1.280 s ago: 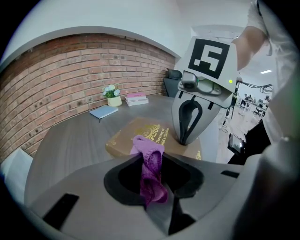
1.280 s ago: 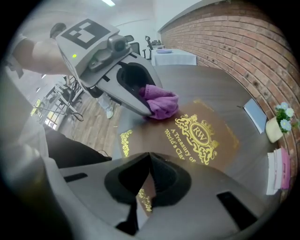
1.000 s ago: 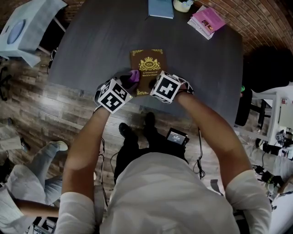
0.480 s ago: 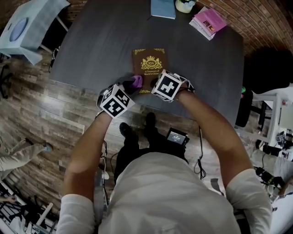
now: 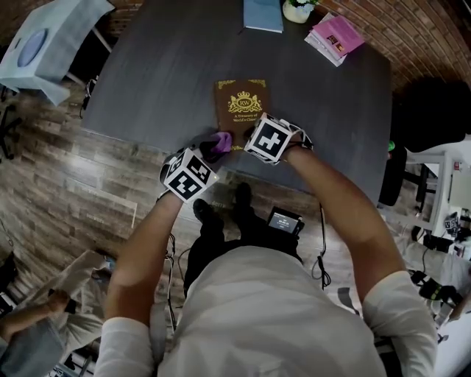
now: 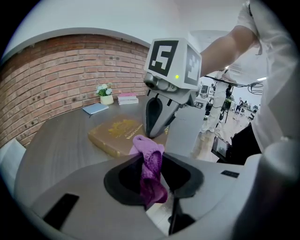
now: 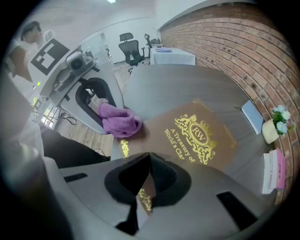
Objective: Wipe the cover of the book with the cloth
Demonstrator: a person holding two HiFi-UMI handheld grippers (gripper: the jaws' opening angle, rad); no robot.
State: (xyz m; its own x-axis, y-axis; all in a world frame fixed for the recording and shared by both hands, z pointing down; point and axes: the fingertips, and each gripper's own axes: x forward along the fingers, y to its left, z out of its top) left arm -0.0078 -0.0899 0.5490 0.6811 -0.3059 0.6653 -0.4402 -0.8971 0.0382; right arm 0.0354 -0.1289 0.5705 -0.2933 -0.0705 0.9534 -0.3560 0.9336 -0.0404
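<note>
While a dark grey table [image 5: 147, 66] stands on wood-plank flooring [image 5: 66, 177] beside a red brick wall [image 5: 419, 29], the head view counts one brown hardcover book with a gold crest [image 5: 241, 110] near the table's front edge and one purple cloth [image 5: 221, 140] at its near-left corner. At the far edge lie one blue book [image 5: 263, 13], one pink stack [image 5: 335, 33] and one flower pot [image 5: 298, 9].

In the left gripper view, the left gripper [image 6: 151, 155] grasps the bunched cloth between its jaws.

In the right gripper view, the right gripper [image 7: 149, 159] is clenched and empty, its tips over the brown book's near edge.
</note>
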